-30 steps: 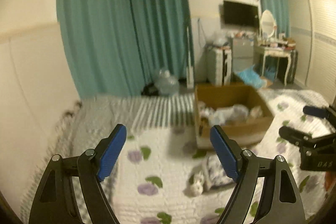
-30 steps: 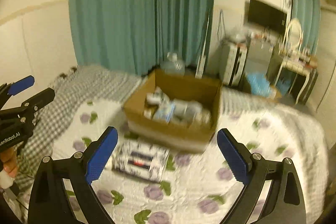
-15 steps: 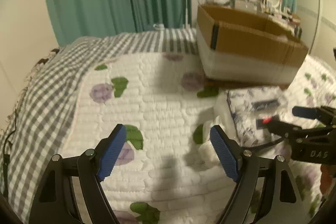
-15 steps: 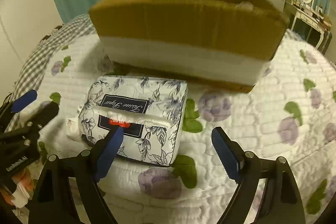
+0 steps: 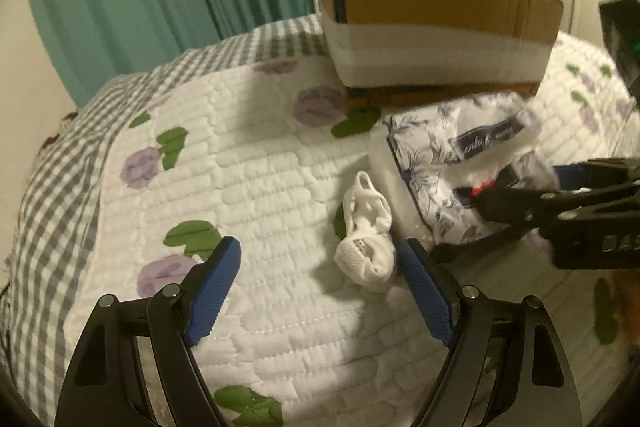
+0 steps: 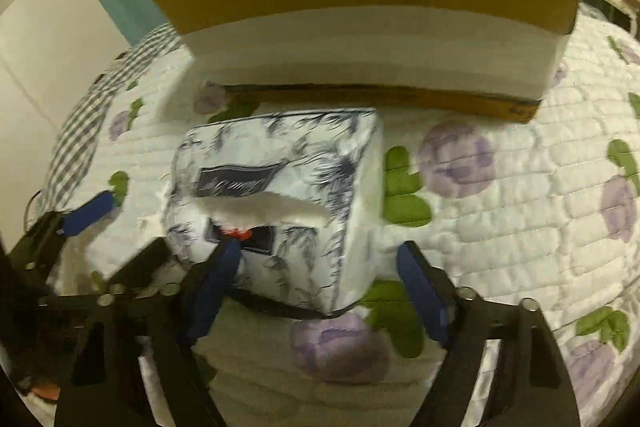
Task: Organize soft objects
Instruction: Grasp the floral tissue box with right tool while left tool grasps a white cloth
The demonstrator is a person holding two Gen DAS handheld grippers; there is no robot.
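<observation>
The right tool (image 6: pixel 320 267) had come down around the tissue pack (image 6: pixel 276 195), fingers still apart, ready to grip; the left tool (image 5: pixel 320 275) stayed apart near the white sock (image 5: pixel 366 227).

left gripper (image 5: pixel 318 269): black frame, silver screws | fingers (image 5: pixel 212 285): ribbed blue pads | right gripper (image 6: pixel 320 267): same; white "DAS" lettering

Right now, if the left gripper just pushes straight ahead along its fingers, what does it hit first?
Probably the white sock. It lies on the quilt just ahead of the open left gripper, close to its right finger. Past it sits the floral tissue pack, then the cardboard box. Depth is uncertain.
</observation>
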